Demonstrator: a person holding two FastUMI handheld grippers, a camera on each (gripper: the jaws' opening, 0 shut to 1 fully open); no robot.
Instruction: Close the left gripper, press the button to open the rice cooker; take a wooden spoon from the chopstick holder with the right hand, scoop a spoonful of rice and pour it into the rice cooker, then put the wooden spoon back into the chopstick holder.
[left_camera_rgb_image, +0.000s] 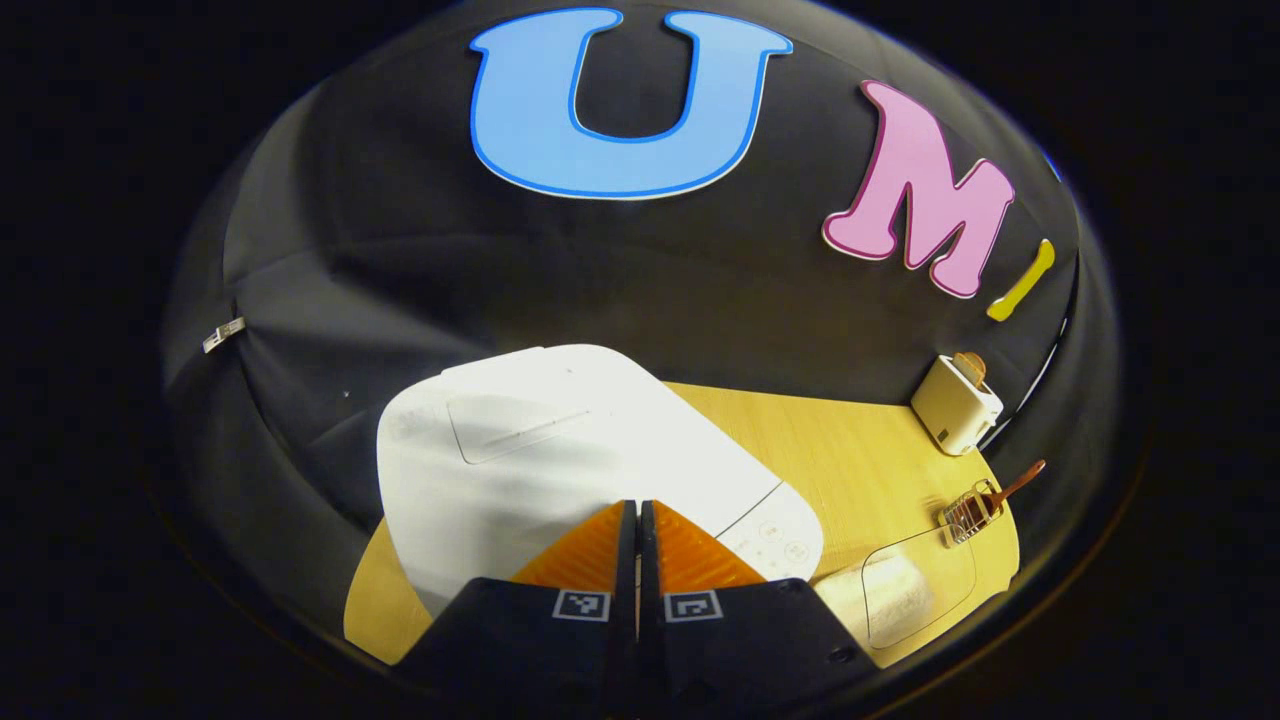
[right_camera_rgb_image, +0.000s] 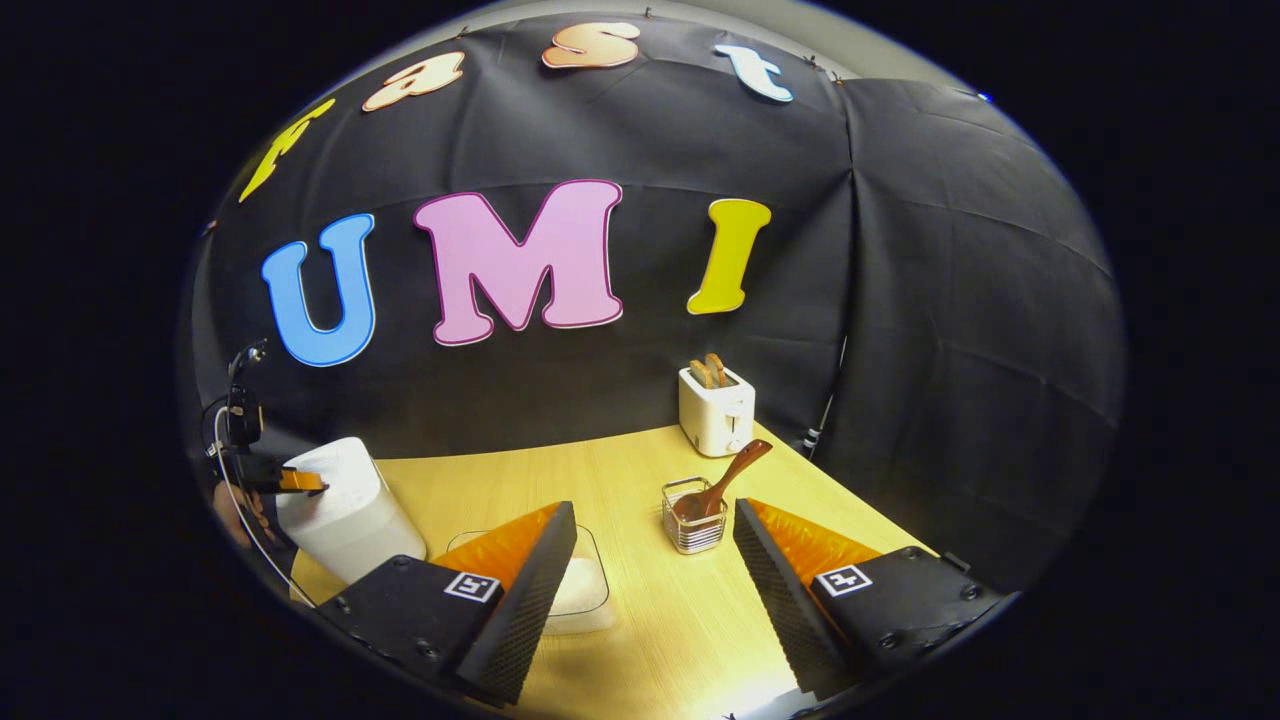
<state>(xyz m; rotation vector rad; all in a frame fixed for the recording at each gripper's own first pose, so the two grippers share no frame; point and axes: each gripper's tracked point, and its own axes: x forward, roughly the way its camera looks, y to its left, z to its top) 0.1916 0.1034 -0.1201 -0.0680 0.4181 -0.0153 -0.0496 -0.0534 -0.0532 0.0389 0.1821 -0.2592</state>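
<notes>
Your left gripper (left_camera_rgb_image: 637, 515) has its fingers pressed together with nothing between them, so the first step looks done. It hangs over the front half of the rice cooker (left_camera_rgb_image: 560, 450), whose lid is down. In the left gripper view the control panel (left_camera_rgb_image: 775, 535) sits just right of the tips, on the cooker's front lip; I can't tell which mark on it is the release button. In my judgement the press needs a short shift right and down from where the tips point now, so this arm is the one placed for it.

Your right gripper (right_camera_rgb_image: 655, 545) has its fingers wide apart and holds nothing. The chopstick holder (right_camera_rgb_image: 692, 518) stands dead ahead in the gap between them, closer to the right-hand finger, well right of the cooker. The wooden spoon (right_camera_rgb_image: 725, 482) stands bowl-down in the holder, its handle leaning up and right toward the toaster (right_camera_rgb_image: 716, 408). Approach across that lean, likely on the upper handle.

The clear rice container (right_camera_rgb_image: 585, 580) lies between cooker and holder, partly behind your right gripper's left-hand finger.
</notes>
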